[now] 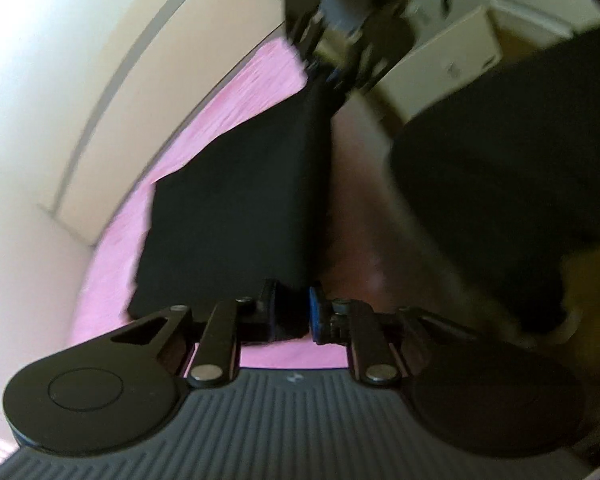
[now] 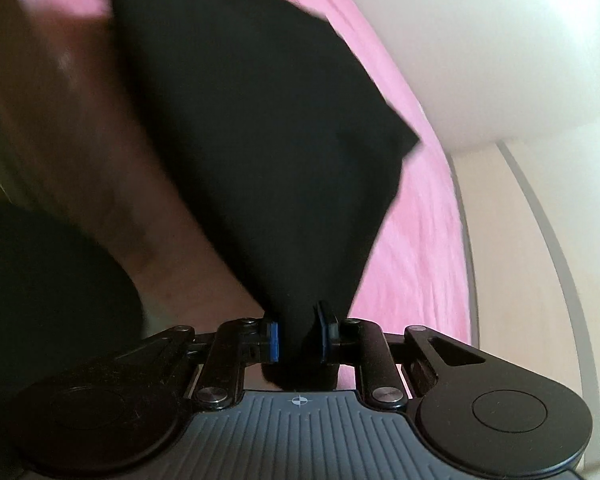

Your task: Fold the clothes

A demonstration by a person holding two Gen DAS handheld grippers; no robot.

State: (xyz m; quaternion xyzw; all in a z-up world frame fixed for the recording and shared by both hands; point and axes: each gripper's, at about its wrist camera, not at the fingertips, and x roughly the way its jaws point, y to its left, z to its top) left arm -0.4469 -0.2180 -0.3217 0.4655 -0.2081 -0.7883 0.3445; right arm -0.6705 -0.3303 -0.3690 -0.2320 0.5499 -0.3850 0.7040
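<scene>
**Inspector:** Report your grip.

**Operator:** I am pinching the black garment [image 1: 236, 200] in my left gripper [image 1: 291, 312], jaws narrowed on its edge at lower centre of the frame. My right gripper [image 2: 298, 336] is clamping another part of it the same way. The cloth is hanging between them above the pink sheet [image 2: 412, 240].

**Inspector:** Advice for this step?

**Operator:** I am judging it best to keep both held edges level and taut, then lay the fold down evenly. Blur is hiding any wrinkles.

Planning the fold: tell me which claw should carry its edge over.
Neither clearly: left claw and right claw both pinch the black garment, lifted above the pink sheet.
</scene>
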